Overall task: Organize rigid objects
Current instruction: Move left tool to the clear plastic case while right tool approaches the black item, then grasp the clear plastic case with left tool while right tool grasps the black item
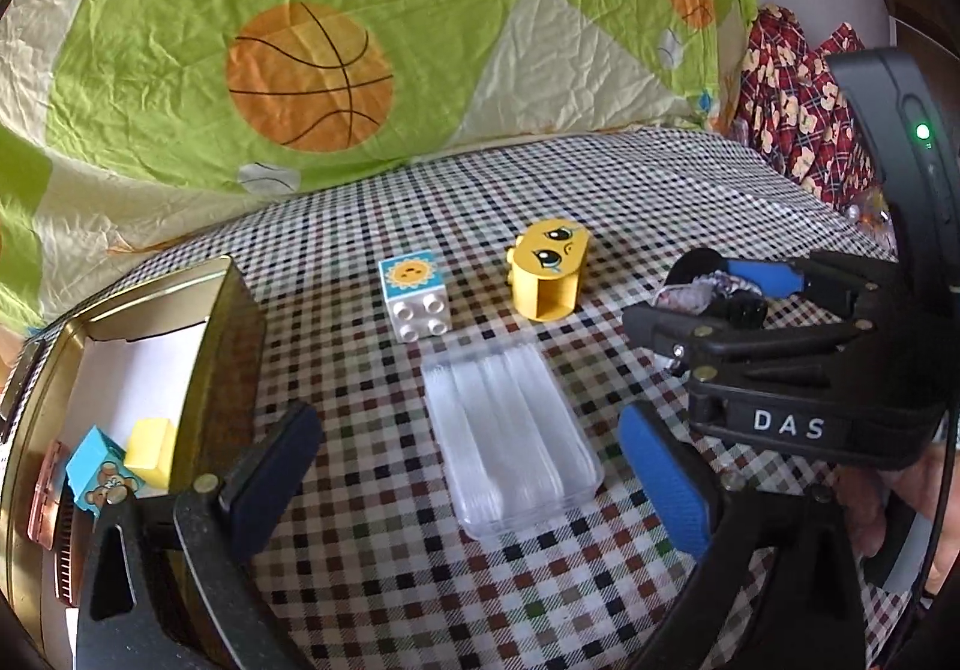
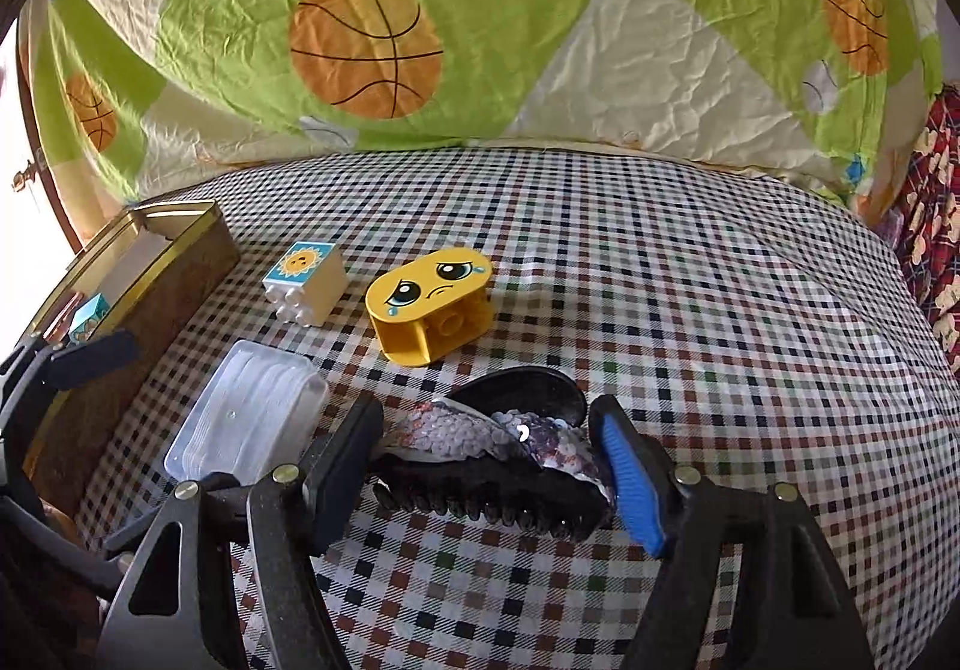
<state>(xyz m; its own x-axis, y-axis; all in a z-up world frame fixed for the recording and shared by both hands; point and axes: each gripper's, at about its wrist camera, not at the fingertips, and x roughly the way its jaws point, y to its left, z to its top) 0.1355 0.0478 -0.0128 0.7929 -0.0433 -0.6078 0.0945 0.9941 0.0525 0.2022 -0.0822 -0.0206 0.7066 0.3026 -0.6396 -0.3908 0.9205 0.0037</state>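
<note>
While right gripper (image 2: 486, 466) clamps black sequinned hair claw (image 2: 492, 466) on checked bench (image 2: 690, 298), left gripper (image 1: 474, 466) gapes around clear plastic case (image 1: 510, 430).

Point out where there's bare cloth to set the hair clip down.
Free: the wide checked cloth right of the yellow face block, and the strip behind it toward the quilt. Crowded: left side, around the clear case, sun block and tin.

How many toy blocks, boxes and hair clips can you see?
Toy blocks: 4 (white sun block, yellow sad-face block, blue bear block, plain yellow block)
Boxes: 2 (clear plastic box, gold metal tin)
Hair clips: 1 (black sequinned clip)
Total: 7
</note>
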